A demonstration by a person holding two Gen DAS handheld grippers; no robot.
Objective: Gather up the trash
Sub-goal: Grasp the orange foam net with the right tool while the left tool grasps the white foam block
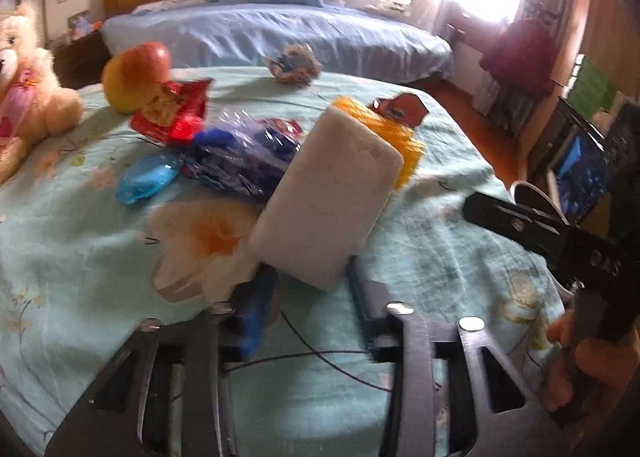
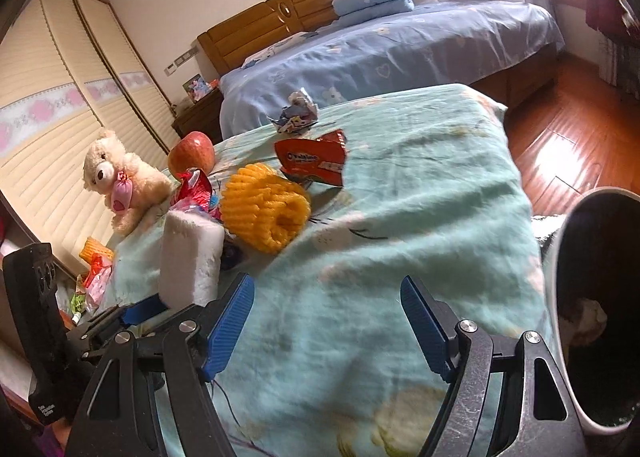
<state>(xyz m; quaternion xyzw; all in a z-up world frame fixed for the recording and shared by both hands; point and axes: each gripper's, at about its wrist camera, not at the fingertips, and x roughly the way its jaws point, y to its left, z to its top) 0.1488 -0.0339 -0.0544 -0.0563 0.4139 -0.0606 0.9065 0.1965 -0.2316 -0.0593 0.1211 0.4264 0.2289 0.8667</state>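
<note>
White foam block [image 1: 328, 197] stands pinched in the left claw [image 1: 312, 289], its long axis running up and away from the fingers, lifted off the bed [image 1: 440, 249]. Its goal, I judge, is the bin [image 2: 560, 253], which lies off to the right at the bed's edge. The right claw [image 2: 328, 321], wide and empty, is nearer the bin and the yellow net [image 2: 266, 213].

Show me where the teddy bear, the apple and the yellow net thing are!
teddy bear [image 2: 116, 173]: right wrist view, on its chest.
apple [image 2: 191, 152]: right wrist view, on its red side.
yellow foam net [image 2: 264, 209]: right wrist view, on its ribbed top.
</note>
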